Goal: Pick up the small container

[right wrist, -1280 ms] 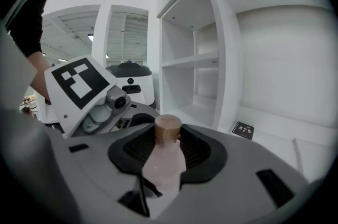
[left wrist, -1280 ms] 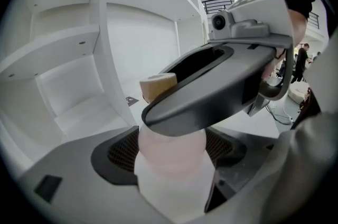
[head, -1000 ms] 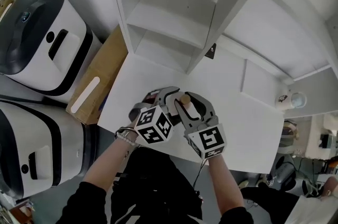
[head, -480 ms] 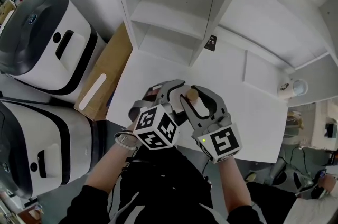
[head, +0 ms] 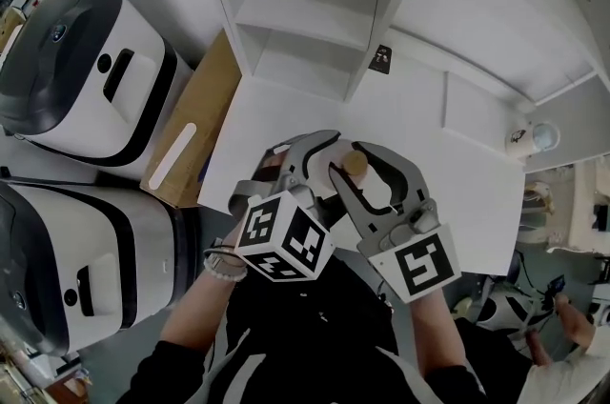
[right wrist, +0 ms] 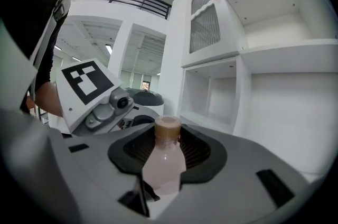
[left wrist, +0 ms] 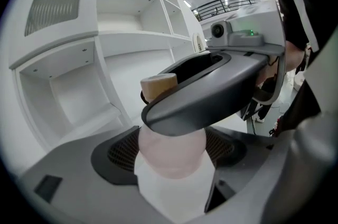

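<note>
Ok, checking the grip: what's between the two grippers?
The small container, a pinkish tan-capped bottle. The left gripper and right gripper both have it between their fingers, as each gripper's view shows.

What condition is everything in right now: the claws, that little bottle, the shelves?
small bottle: capped, held between both claws.
left claw: shut on the small bottle's body.
right claw: shut on the small bottle too.
shelf unit: open-fronted, visible compartments bare.
</note>
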Tool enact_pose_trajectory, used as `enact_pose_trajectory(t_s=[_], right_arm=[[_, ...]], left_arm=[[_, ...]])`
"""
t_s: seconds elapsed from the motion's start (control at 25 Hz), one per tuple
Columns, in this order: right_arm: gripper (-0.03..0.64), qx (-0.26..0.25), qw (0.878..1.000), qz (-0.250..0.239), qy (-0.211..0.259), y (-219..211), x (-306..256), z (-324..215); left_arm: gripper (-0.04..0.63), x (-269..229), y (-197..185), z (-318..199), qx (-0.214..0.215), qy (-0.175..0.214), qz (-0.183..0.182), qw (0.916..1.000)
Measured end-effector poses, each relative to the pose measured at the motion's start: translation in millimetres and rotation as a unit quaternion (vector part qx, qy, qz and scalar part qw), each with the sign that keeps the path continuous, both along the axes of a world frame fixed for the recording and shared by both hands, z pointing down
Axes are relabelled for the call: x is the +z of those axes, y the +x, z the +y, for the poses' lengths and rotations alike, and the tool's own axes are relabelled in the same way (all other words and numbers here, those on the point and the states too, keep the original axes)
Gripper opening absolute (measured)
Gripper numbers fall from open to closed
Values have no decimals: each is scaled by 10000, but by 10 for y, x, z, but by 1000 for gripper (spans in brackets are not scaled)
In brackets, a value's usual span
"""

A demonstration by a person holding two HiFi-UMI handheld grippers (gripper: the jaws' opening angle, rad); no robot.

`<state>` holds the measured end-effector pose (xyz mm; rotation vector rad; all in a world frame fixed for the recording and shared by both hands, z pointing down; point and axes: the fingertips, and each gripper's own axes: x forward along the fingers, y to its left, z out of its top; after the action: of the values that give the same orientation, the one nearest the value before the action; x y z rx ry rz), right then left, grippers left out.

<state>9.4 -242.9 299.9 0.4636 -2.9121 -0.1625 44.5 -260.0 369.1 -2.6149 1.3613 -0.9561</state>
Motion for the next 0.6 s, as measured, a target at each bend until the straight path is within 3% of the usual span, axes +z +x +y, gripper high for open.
enact_pose_trajectory(t_s=[0.6], right_arm=[[144, -124, 9996, -68, 224, -80, -277, 332]], left_arm=[[383, -308, -95, 303, -74, 288, -26, 9996]])
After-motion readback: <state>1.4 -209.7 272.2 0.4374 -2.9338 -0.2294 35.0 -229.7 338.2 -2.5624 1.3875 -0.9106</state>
